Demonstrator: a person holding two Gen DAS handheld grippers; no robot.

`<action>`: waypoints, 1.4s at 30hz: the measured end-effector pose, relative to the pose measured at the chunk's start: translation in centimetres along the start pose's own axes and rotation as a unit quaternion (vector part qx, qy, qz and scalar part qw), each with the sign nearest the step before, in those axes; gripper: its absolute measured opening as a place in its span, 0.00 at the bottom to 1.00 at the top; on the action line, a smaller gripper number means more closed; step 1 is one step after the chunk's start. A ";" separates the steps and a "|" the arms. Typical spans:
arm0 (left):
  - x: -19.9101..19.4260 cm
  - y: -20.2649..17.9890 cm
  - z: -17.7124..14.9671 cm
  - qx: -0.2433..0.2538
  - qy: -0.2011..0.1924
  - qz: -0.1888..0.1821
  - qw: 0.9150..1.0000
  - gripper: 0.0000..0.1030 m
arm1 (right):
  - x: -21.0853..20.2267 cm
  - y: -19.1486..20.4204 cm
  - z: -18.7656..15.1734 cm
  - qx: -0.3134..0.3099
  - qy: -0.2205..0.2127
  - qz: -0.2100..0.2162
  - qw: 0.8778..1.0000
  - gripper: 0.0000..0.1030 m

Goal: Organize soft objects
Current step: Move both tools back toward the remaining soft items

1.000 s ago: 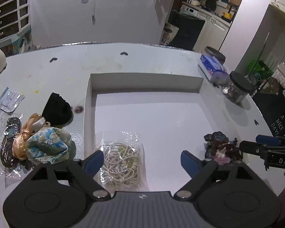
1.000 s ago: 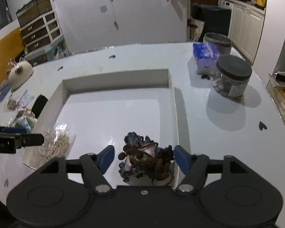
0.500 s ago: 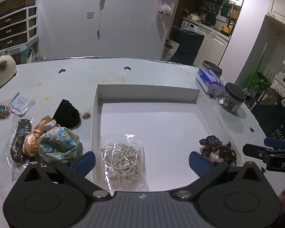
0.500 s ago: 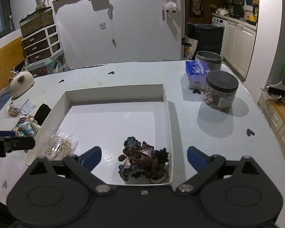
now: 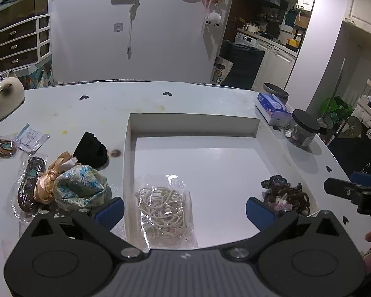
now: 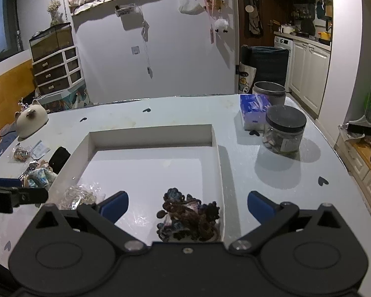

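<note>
Scrunchie [image 6: 189,216] lies untouched between opening right tool [image 6: 188,206] fingers.

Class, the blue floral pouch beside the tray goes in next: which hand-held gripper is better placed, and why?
Probably the left hand-held gripper: it is open, and the blue floral pouch lies just beyond its left finger, while the right one faces the tray's opposite side.

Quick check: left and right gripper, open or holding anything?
Left gripper: open, empty, above the bagged cords.
Right gripper: jaws opening, holding nothing; dark scrunchies lie free below.

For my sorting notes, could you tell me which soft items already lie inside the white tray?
The bagged cream cords and dark crocheted bundle; the others lie left of the tray.
</note>
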State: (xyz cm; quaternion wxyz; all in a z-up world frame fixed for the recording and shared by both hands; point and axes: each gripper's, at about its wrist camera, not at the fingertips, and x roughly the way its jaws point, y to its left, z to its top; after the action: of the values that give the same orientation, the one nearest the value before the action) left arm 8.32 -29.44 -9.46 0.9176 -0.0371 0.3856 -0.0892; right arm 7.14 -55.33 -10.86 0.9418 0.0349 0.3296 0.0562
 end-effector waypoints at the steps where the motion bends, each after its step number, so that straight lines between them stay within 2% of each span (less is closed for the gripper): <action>1: 0.0 0.0 -0.1 -0.001 0.000 -0.001 1.000 1.00 | 0.0 0.1 0.0 -0.002 0.000 0.000 1.000 1.00; 10: -0.4 1.3 -0.7 -0.010 -0.001 -0.002 1.000 1.00 | -0.2 1.6 0.0 -0.007 -0.002 0.004 1.000 1.00; 19: -1.6 4.3 -0.4 -0.022 -0.023 0.011 0.999 1.00 | 0.0 3.8 0.1 0.001 -0.006 -0.011 1.000 1.00; 30: -3.6 10.5 0.9 -0.026 -0.047 0.029 0.998 1.00 | 1.0 9.0 0.9 0.009 -0.008 -0.023 1.000 1.00; 42: -4.2 18.0 2.4 -0.042 -0.053 0.036 0.997 1.00 | 3.2 15.8 2.3 -0.006 -0.011 -0.029 1.000 1.00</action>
State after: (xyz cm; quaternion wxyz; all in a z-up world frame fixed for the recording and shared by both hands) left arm 9.58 -10.99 -7.28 0.9369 -0.0663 0.3412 -0.0379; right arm 9.69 -39.28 -9.42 0.9468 0.0205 0.3198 0.0307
